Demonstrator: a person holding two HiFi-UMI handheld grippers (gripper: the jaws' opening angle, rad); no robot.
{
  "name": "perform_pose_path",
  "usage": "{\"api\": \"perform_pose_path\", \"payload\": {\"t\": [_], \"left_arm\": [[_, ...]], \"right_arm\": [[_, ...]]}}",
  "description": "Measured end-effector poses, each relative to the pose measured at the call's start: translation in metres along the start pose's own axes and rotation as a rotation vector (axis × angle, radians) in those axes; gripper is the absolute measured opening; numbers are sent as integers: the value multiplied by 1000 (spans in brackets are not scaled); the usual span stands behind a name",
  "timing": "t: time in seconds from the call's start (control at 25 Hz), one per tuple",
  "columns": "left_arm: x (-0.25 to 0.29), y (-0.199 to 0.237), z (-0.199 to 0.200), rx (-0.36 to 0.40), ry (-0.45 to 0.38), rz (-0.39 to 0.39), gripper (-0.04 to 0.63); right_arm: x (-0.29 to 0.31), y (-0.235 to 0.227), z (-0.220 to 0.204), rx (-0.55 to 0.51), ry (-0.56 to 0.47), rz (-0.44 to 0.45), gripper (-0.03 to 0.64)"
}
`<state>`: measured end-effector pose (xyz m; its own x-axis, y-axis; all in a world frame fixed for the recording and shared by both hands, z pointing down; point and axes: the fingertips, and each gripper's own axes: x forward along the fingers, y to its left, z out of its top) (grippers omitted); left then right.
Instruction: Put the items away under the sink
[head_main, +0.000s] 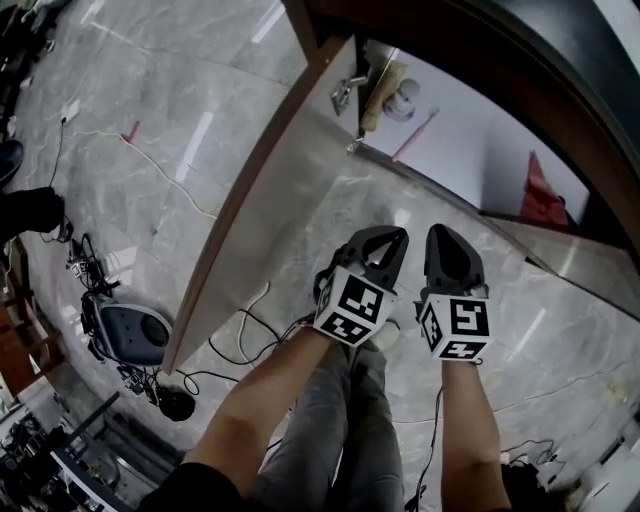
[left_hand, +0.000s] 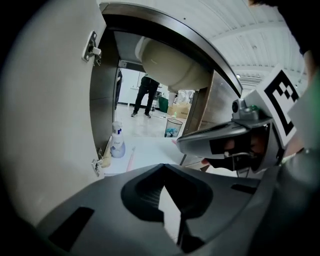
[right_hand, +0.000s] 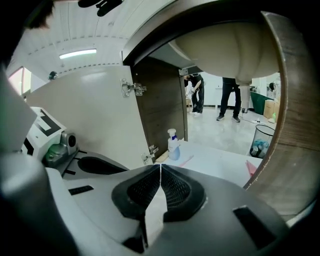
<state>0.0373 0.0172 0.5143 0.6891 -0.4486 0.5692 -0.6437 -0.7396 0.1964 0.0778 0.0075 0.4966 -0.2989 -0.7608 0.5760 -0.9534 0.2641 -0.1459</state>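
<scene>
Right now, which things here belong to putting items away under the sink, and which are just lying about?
Job: open cabinet; inside it spray bottle, pink stick, red item.
Lying about: floor cables, waste basket, grey floor device.

Grey marble floor (head_main: 180, 60), open cabinet door (right_hand: 85, 115), ceiling strip light (right_hand: 77, 53)

The cabinet door (head_main: 285, 200) stands swung wide on the left, leaving the opening under the sink free from the front. The basin (right_hand: 225, 47) bulges down overhead (it eats the upper space). On the white cabinet floor (head_main: 455, 165) a spray bottle (right_hand: 173, 144) and a pink stick (head_main: 414, 135) crowd the hinge-side corner, and a red item (head_main: 542, 190) sits at the right; between them there is room. Cables (head_main: 240, 335) trail beside the door.
</scene>
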Motion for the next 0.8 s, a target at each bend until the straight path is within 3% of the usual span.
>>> {"api": "perform_pose_path", "payload": {"t": [0.24,0.52,0.8], "left_arm": [[-33,-15,21,-35,-12,21,8],[-67,-42,50,-79,-5,-14,9],[-86,-74,88,-72,7,-76,8]], "right_arm": [[-37,6,19,35,-2,-15,36],[-86,10,50,85,-25,-56,35],[-127,17,90,36,-28,-39,35]]}}
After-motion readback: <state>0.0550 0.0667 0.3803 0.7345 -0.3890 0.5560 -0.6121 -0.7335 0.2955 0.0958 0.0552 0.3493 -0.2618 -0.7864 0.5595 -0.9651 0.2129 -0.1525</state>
